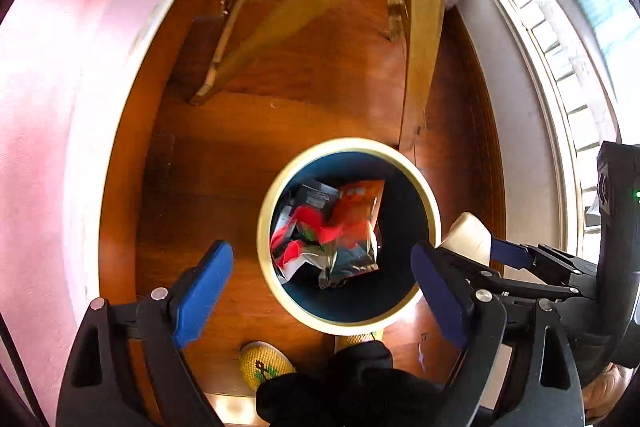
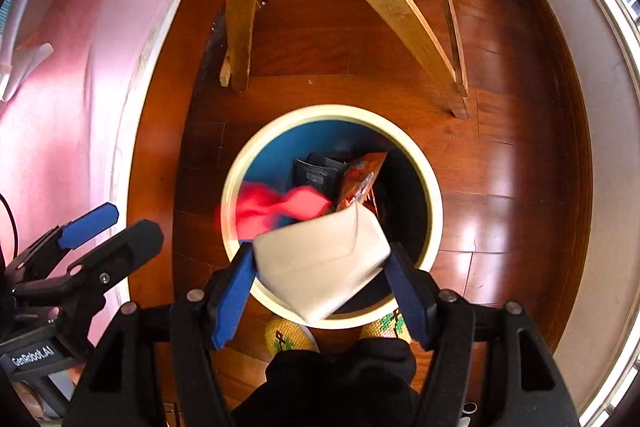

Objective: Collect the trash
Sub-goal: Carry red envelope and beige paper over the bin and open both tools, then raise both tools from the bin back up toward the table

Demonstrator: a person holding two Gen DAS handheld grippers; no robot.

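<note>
Right wrist view, left to right: the left gripper (image 2: 86, 227) hangs with fingers apart and empty; the right gripper (image 2: 320, 287) is clamped on a white carton (image 2: 322, 267) above the bin (image 2: 434, 227), long axis crosswise between the fingers, pointed end toward the bin. A red wrapper (image 2: 276, 209) is blurred; the carton hides the bin's near rim.

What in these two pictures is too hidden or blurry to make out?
- Bin bottom: both views, covered by wrappers.
- Red item: right view, motion-blurred; what it is cannot be told.
- White carton: right view, blurred, no label readable; left view shows only one end behind the right tool.
- Person: both views, only knees and slippers, cut by the bottom edge.
</note>
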